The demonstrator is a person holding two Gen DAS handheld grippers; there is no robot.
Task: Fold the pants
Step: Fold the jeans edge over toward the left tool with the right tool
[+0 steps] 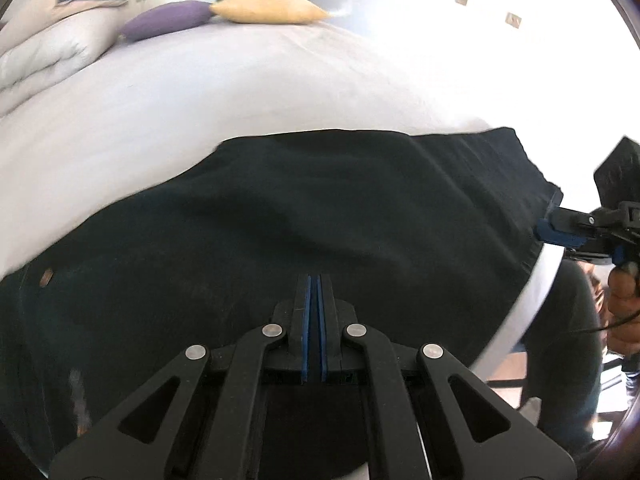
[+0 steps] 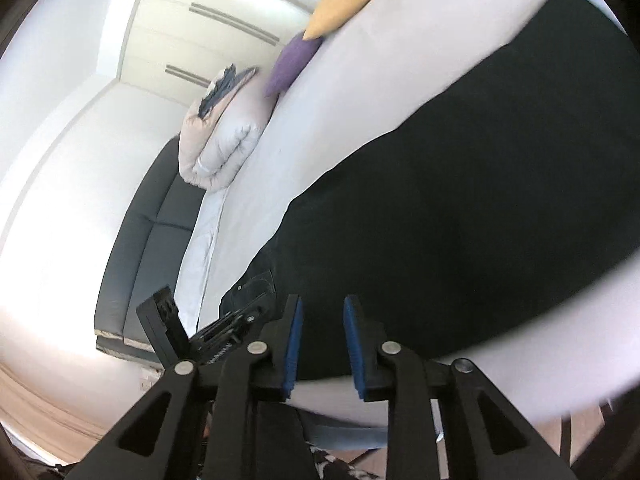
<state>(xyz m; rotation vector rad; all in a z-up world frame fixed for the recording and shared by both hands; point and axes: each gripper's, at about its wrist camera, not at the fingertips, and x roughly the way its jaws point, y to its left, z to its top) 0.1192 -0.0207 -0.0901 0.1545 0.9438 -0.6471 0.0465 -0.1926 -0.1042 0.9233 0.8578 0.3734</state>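
Left wrist view: the pants [image 1: 280,216] lie flat across the bed [image 1: 200,92], filling mid-frame. The left gripper [image 1: 314,280] is pinched nearly closed; whether cloth is caught cannot be told. The right gripper [image 2: 320,304] stands narrowly parted at the hem, so an uneven lift may skew the fold. Only the right wrist view shows that gap and the sofa [image 2: 148,240].

The right gripper [image 2: 320,308], black with blue rubber pads [image 2: 293,344], hovers with its jaws apart above the near edge of the white-sheeted bed [image 2: 320,120]. Black fabric pants [image 2: 460,220] lie flat along that edge. The other black gripper [image 2: 228,328] sits at the pants' end on the left. Toward the far edge rest a yellow cushion [image 2: 348,0], a purple cushion [image 2: 292,64] and a folded pale duvet [image 2: 224,140].
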